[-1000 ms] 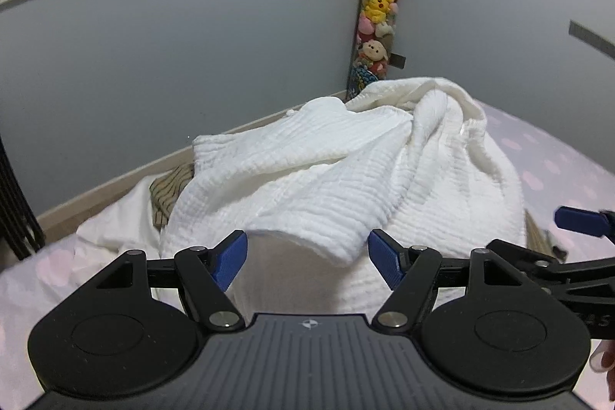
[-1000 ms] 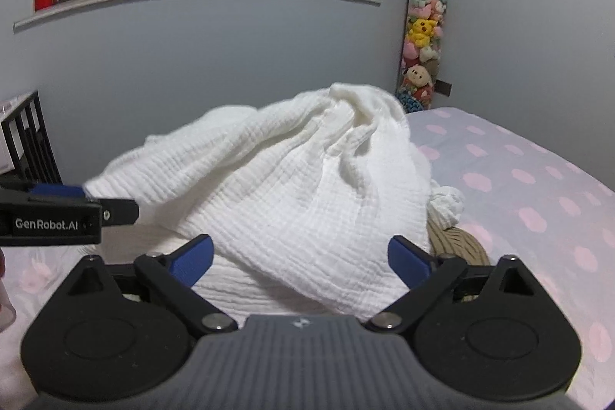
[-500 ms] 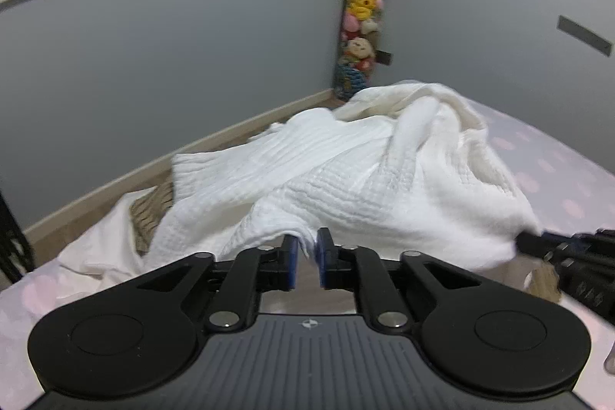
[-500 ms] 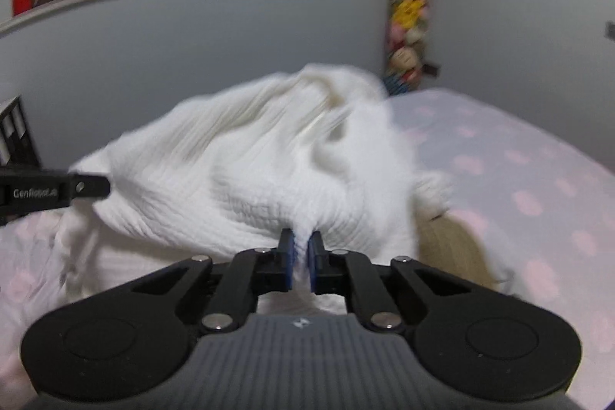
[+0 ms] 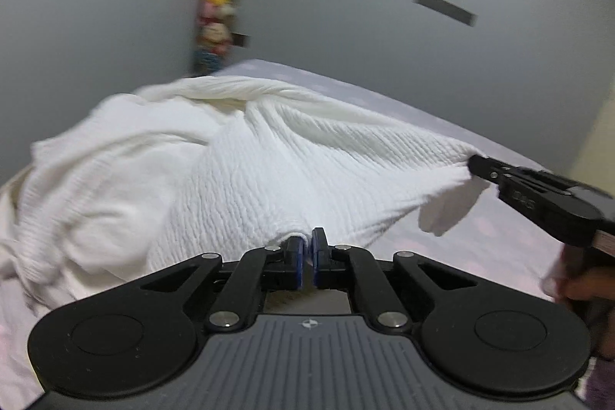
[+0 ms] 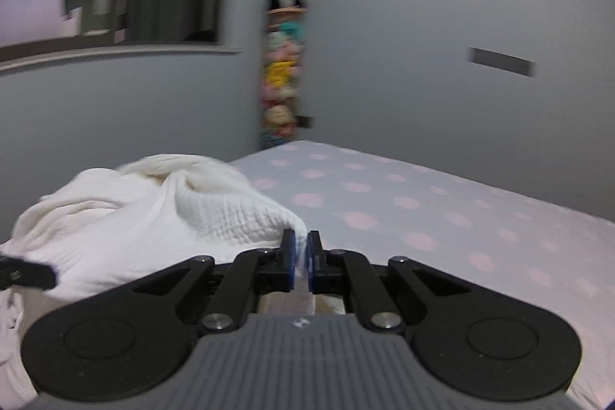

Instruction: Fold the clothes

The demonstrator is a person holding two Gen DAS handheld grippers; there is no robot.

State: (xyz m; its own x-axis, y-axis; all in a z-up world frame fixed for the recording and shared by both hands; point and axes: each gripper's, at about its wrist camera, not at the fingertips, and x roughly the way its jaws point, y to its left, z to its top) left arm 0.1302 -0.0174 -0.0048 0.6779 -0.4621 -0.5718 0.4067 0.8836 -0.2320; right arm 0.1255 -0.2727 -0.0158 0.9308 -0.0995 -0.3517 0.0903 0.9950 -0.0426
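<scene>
I am only at the start of the fold: nothing is folded yet, and the white garment (image 5: pixel 246 164) is a rumpled heap on the bed (image 6: pixel 442 218), lying on its left part near the wall, with the pink-dotted sheet bare to the right. My left hand-held gripper (image 5: pixel 306 258) has its blue pads pressed together on a pinch of the ribbed cloth at the near edge of the heap. My right hand-held gripper (image 6: pixel 301 258) is likewise clamped on a fold of the same cloth, which runs down between its pads; from the left wrist view I see it out to the right (image 5: pixel 474 166), with the fabric drawn taut toward it and a loose flap hanging below. I judge that I have two grips on one edge and am stretching it out. Left to do, as I read it: lift the piece free of the heap, spread it flat on the open sheet, then make the folds. Other pale cloth lies under and left of it; I cannot tell what it is.
</scene>
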